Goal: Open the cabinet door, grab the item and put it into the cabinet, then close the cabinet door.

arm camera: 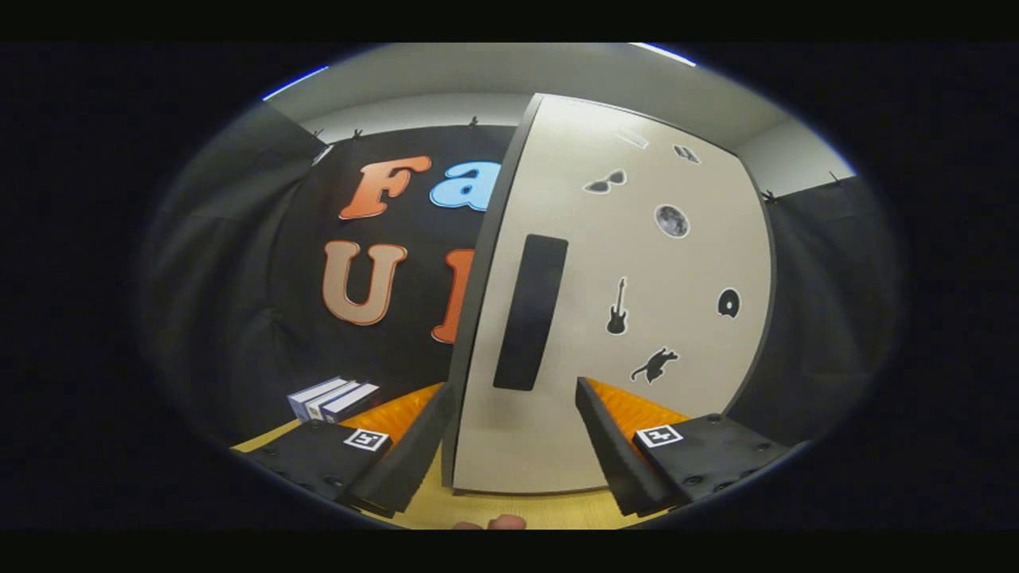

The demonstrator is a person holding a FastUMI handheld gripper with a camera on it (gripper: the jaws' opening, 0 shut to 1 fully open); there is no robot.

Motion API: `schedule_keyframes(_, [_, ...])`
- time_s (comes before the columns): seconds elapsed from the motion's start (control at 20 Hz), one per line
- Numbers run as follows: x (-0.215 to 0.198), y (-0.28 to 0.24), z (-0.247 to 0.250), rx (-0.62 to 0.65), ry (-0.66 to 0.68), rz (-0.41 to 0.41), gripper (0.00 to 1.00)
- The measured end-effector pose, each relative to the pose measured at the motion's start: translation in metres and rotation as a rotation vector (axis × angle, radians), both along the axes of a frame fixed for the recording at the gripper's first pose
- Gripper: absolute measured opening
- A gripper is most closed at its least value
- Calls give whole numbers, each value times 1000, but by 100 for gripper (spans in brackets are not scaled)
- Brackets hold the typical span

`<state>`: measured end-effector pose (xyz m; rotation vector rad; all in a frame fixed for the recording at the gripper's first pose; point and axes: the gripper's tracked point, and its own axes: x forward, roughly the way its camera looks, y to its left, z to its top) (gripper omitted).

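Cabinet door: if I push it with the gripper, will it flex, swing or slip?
The door looks like a rigid flat panel, so it should swing, not flex. Its smooth face may let the open gripper slide. The dark handle, just ahead, likely offers better purchase.

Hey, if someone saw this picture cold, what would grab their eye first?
Probably the pale cabinet door looming just ahead of the open gripper, with a dark handle and small stickers, a guitar and a cat among them. The door's front edge lies between the fingers. Beyond the left finger, a few books lie on the table.
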<state>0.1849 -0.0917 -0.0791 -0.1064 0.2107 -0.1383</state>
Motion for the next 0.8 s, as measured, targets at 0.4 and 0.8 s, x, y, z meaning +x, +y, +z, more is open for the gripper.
schedule_keyframes(0.4, [-90,33,41,0,-61,55,97])
schedule_keyframes(0.8, [-156,55,44,-23,-36,75,97])
